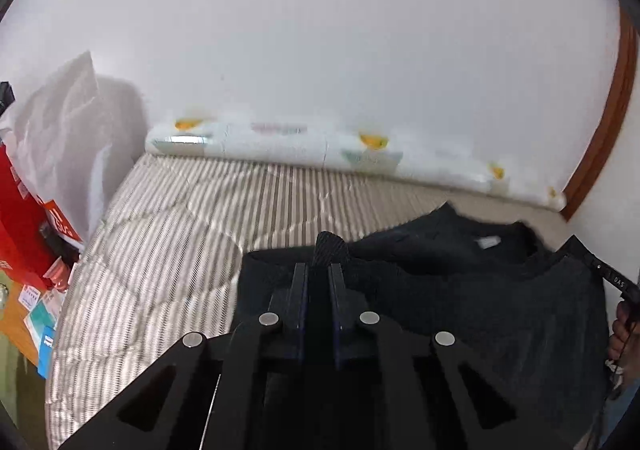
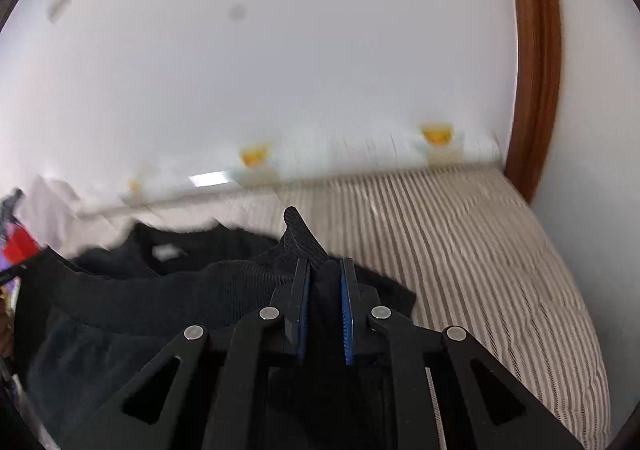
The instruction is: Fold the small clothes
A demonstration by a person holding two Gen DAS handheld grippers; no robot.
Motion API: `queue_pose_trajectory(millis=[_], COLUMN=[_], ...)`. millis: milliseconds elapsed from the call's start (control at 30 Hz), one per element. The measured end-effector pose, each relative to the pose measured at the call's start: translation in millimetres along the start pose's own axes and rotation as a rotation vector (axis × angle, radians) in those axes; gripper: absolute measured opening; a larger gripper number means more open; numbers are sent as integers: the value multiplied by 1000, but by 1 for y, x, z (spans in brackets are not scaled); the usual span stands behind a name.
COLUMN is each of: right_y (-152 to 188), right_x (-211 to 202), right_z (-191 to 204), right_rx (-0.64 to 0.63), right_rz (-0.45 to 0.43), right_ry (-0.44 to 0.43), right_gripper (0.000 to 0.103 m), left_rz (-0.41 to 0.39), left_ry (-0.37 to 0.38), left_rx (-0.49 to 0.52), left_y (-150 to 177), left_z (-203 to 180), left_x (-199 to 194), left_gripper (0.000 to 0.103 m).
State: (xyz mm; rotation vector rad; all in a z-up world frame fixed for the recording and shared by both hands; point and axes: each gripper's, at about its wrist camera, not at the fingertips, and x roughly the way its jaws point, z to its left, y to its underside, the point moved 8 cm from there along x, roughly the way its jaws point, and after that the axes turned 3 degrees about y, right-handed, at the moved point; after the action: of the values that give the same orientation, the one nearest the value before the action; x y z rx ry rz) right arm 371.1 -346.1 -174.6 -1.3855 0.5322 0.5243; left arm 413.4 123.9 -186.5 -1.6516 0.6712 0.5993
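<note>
A black knit garment with a white neck label hangs stretched between my two grippers above a striped bed. My left gripper is shut on one ribbed corner of it, and the cloth pokes up between the fingers. My right gripper is shut on the other corner of the same black garment. The right gripper's tip also shows at the right edge of the left wrist view. The garment's lower part is hidden under the gripper bodies.
The beige striped bedcover spreads below. A white patterned bolster lies along the white wall. A white pillow, a red box and small items stand at the left. A brown wooden frame rises at the right.
</note>
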Motion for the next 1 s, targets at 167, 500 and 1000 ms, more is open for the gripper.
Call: queue_pose_trajectory(millis=[167,500,1000], right_y=[17,44,104], right_x=[27,-19,-113], right_z=[-8,-21,-12], right_rx=[17,2,18], right_rz=[102,123,129], right_ry=[36,56,201], right_gripper=[18,33,41], left_rz=[72,148,202], left_ry=[-32,-50,0], left_rx=[-13,21,-58], left_y=[16,35,130], left_z=[4,5,37], left_x=[21,3,-86], left_gripper=[10,21,38])
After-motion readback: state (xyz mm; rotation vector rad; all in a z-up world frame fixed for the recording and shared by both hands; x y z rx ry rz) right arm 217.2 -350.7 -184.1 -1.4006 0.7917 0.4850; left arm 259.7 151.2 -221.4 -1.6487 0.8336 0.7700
